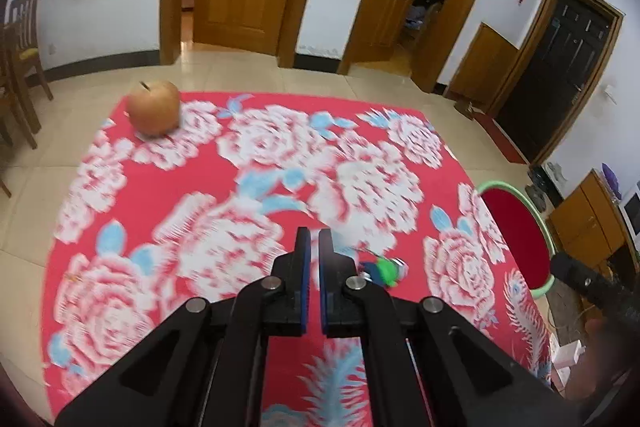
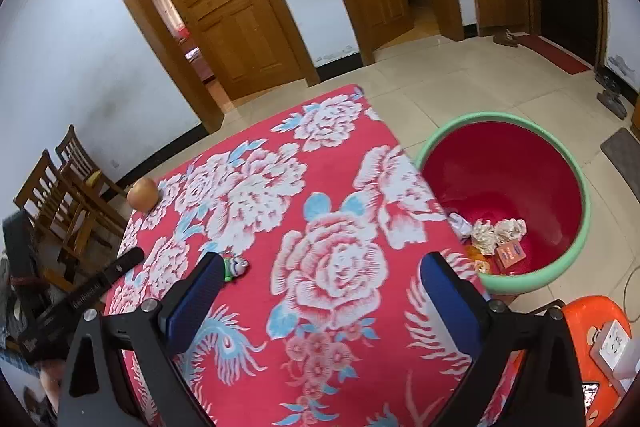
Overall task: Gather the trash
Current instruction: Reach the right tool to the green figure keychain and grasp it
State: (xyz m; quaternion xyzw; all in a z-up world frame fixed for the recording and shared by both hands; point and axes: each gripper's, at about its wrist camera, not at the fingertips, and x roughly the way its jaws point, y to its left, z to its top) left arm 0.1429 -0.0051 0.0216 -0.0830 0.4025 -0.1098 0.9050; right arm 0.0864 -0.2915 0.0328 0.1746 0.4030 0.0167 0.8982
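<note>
A small green and blue wrapper (image 1: pixel 385 268) lies on the red flowered tablecloth (image 1: pixel 160 187), just right of my left gripper (image 1: pixel 314 247). That gripper is shut, and I see nothing between its blue pads. In the right wrist view the same wrapper (image 2: pixel 236 267) rests beside the left finger of my right gripper (image 2: pixel 322 261), which stands wide open over the cloth and holds nothing. The left gripper's black tip (image 2: pixel 124 263) is well apart from the wrapper there. A red bin with a green rim (image 2: pixel 560 267) stands off the table's right edge and holds crumpled paper (image 2: pixel 500 231) and an orange packet (image 2: pixel 510 254).
A round orange-brown fruit (image 1: pixel 154 111) sits at the cloth's far left corner. Wooden chairs (image 2: pixel 60 195) stand left of the table. An orange stool (image 2: pixel 592 347) with a white power strip is at the near right. Wooden doors and tiled floor lie beyond.
</note>
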